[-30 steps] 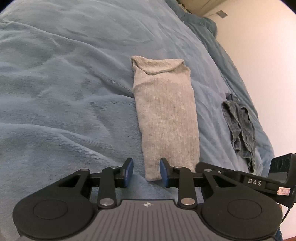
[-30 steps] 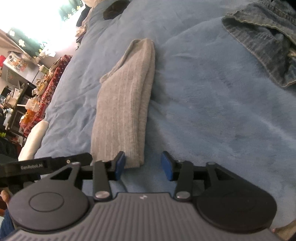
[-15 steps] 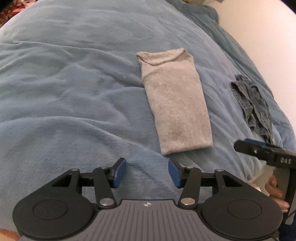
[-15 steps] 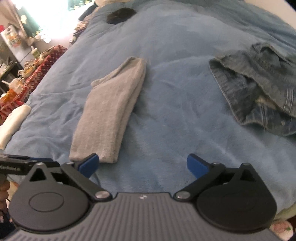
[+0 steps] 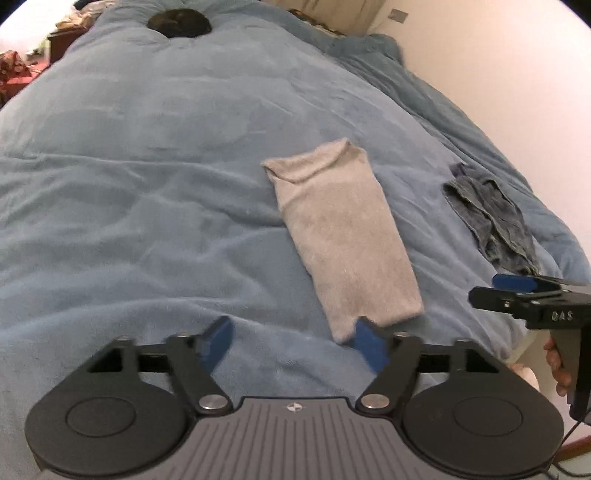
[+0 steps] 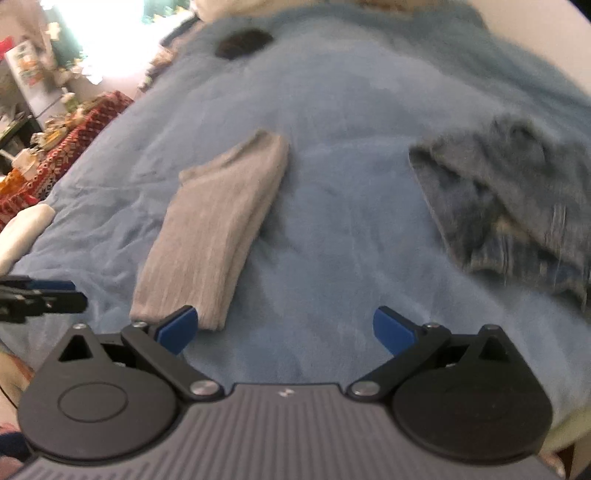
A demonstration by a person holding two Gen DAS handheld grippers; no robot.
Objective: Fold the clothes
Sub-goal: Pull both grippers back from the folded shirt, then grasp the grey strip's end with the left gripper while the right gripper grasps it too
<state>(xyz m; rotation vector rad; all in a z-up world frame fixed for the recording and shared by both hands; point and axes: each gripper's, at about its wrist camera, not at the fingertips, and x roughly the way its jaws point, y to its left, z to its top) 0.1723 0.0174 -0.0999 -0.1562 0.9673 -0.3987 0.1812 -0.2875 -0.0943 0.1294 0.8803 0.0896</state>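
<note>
Garment (image 5: 343, 236), grey and folded long, is lying lengthwise away from me on the bed (image 5: 147, 184); my left gripper (image 5: 295, 341) jaws are widening, my right gripper (image 6: 284, 330) jaws are gaping, both empty.

Blue-blanketed bed (image 5: 147, 166), pale wall (image 5: 517, 92), bright window (image 6: 103, 33).

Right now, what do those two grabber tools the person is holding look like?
Both match: the left tool and right tool have black jointed arms, blue pads on the tips, silver rivets, two round black discs and a ribbed grey body. The right tool's black side shows white letters, and a thin dark cable hangs beneath its handle.
</note>
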